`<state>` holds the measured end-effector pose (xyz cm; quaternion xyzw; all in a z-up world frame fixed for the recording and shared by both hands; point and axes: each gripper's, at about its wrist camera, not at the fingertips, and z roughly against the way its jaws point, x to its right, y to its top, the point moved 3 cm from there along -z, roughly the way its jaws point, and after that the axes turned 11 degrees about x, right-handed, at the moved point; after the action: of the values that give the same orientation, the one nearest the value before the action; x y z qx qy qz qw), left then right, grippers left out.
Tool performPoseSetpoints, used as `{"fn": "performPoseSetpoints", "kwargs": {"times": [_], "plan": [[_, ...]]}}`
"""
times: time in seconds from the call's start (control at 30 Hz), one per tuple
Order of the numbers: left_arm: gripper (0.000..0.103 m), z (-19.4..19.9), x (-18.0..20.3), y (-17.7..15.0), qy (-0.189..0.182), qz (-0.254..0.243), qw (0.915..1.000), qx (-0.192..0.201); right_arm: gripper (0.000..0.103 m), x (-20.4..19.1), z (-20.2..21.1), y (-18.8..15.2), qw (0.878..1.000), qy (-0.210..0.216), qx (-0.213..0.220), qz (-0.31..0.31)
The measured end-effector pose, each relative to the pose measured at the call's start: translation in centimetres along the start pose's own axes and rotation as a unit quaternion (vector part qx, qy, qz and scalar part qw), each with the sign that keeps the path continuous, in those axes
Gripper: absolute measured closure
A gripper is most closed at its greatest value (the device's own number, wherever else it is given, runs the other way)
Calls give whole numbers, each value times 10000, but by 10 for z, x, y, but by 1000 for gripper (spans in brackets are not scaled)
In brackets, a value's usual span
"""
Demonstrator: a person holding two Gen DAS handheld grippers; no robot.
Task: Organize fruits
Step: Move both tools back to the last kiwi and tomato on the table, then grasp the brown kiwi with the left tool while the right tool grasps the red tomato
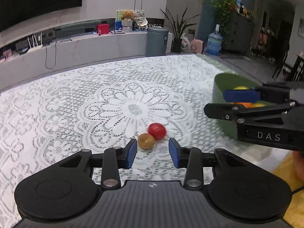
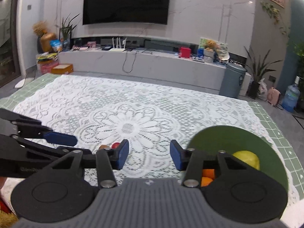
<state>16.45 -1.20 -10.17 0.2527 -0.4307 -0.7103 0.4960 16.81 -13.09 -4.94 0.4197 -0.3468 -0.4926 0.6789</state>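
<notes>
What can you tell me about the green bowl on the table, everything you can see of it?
The green bowl is round, deep and matte olive green, standing upright on the lace tablecloth near the table's right side. Inside it lie a yellow fruit and orange fruits, partly hidden. The right tool hangs open beside and partly over its rim; whether it touches the bowl cannot be told. The material cannot be told.

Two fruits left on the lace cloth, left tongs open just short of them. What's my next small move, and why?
Probably ease the left tongs forward around the brown fruit: it is nearest, though it touches the red fruit. The green bowl already holds other fruit.
</notes>
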Motion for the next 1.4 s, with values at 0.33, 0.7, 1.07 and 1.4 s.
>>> {"fn": "performPoseSetpoints", "kwargs": {"times": [0.33,0.7,1.07,1.4], "plan": [[60,-28,-2,-11,-87,-395,9992,-27,72,-18,-43,-8,9982,484,-320,-163],[65,-44,-8,-14,-89,-333,9993,-131,76,-16,-79,-22,9933,697,-753,-540],[72,-45,-15,-12,-204,11,9997,-137,76,-9,-99,-27,9841,1031,-836,-1183],[72,-33,-41,-7,358,402,9978,-385,75,-6,-111,-30,9756,1201,-913,-1596]]}}
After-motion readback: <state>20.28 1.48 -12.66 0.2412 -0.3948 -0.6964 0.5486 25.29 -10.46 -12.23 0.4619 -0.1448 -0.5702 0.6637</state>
